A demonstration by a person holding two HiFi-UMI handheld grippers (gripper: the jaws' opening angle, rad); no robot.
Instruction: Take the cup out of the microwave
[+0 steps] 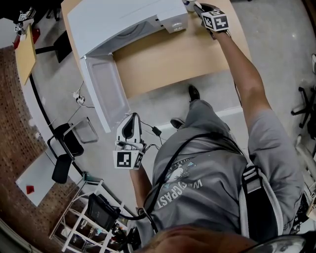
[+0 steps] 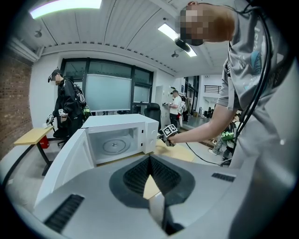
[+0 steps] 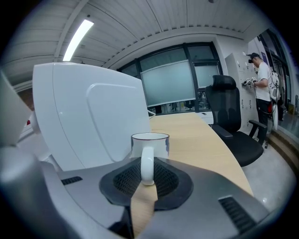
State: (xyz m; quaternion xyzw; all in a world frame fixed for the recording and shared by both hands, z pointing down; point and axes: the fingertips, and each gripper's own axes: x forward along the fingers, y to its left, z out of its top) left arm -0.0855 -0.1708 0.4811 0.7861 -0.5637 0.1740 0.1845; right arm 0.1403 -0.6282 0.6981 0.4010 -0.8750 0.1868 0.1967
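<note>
A white cup (image 3: pixel 150 141) with a dark rim hangs just above the wooden table (image 3: pixel 201 135), and my right gripper (image 3: pixel 147 181) is shut on its handle (image 3: pixel 147 165). It is beside the white microwave's outer wall (image 3: pixel 88 116). In the head view the right gripper (image 1: pixel 198 8) reaches to the microwave's (image 1: pixel 128 20) right front corner. The microwave door (image 1: pixel 103 89) stands wide open. Its cavity holds only the glass turntable (image 2: pixel 112 145). My left gripper (image 1: pixel 132 116) hovers off the table, near the door's edge, with its jaws shut and nothing in them (image 2: pixel 149 159).
A black office chair (image 3: pixel 231 121) stands at the table's far side. One person (image 3: pixel 261 88) is at the right wall and another person (image 2: pixel 65 105) stands behind the microwave. Cables, a chair (image 1: pixel 66 148) and a rack (image 1: pixel 94 212) crowd the floor on the left.
</note>
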